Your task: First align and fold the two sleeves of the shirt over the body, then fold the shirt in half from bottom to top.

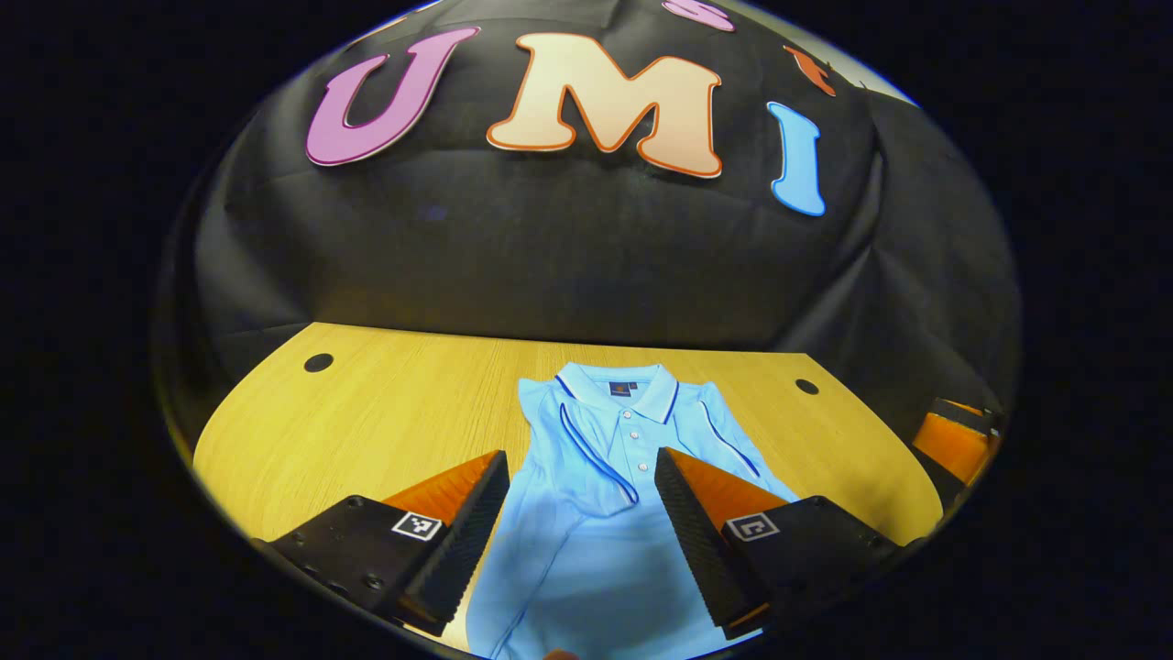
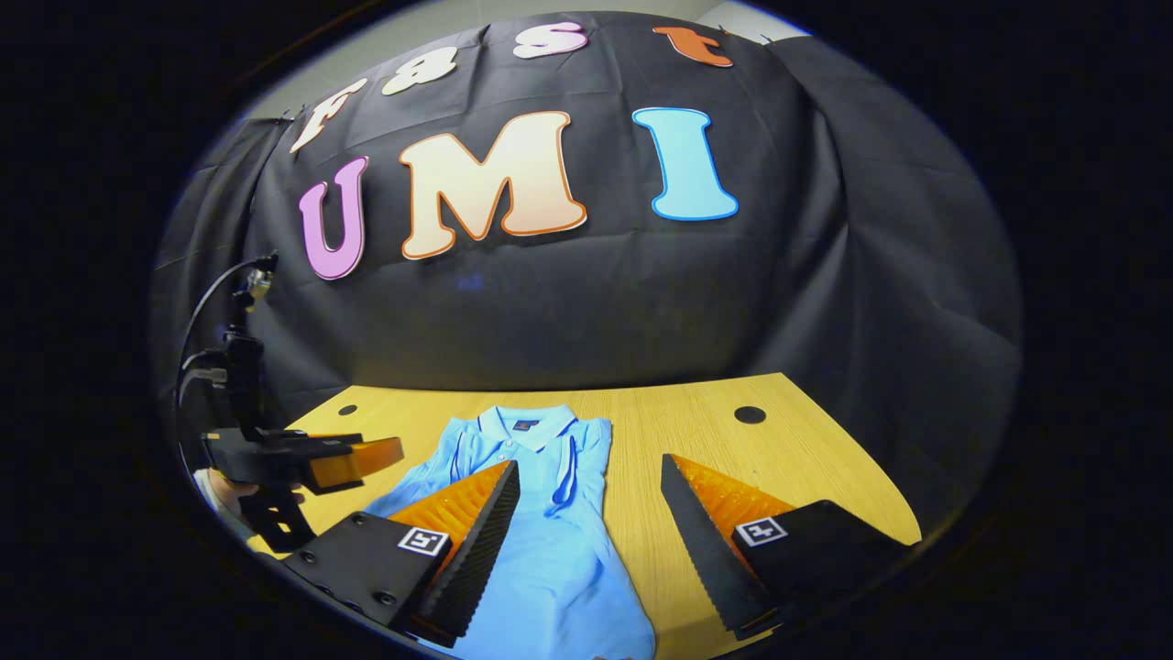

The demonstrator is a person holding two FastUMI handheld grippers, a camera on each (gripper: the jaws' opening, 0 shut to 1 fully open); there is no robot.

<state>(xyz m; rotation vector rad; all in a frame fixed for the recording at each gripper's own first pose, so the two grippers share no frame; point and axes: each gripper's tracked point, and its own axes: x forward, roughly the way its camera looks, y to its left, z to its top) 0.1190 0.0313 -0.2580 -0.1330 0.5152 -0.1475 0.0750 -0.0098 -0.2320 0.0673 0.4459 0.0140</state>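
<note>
In the left gripper view, the left hand-held gripper point(image 1: 582, 513) hangs above the lower half of the shirt point(image 1: 596, 550) with its two fingers spread wide and nothing between them. The light blue polo shirt lies flat on the wooden worktop point(image 1: 385, 431), collar point(image 1: 616, 385) at the far end toward the black cloth wall point(image 1: 550, 266), hem end toward the camera. Left of the shirt the worktop is bare wood with a round dark hole point(image 1: 318, 362) near its far corner. Both sleeves appear already folded in over the body, so the shirt reads as a narrow strip with dark piping lines running down from each shoulder. Right of the shirt there is another round hole point(image 1: 806, 386), and beyond it, at the worktop's right edge, part of the other hand-held gripper shows.

In the right gripper view, left of the shirt point(image 2: 550, 550), the left hand-held gripper point(image 2: 367, 456) sits low beside the shirt's shoulder, with a hand point(image 2: 224, 495) behind it and a cable rising from its top; how far its fingers stand apart cannot be told from here. The shirt's collar point(image 2: 527, 424) again points at the wall. The right hand-held gripper point(image 2: 586, 522) hovers over the shirt's right edge, fingers wide apart and holding nothing: one finger over the cloth, the other over bare worktop point(image 2: 806, 467) right of the shirt. A round hole point(image 2: 750, 414) lies farther right.
</note>
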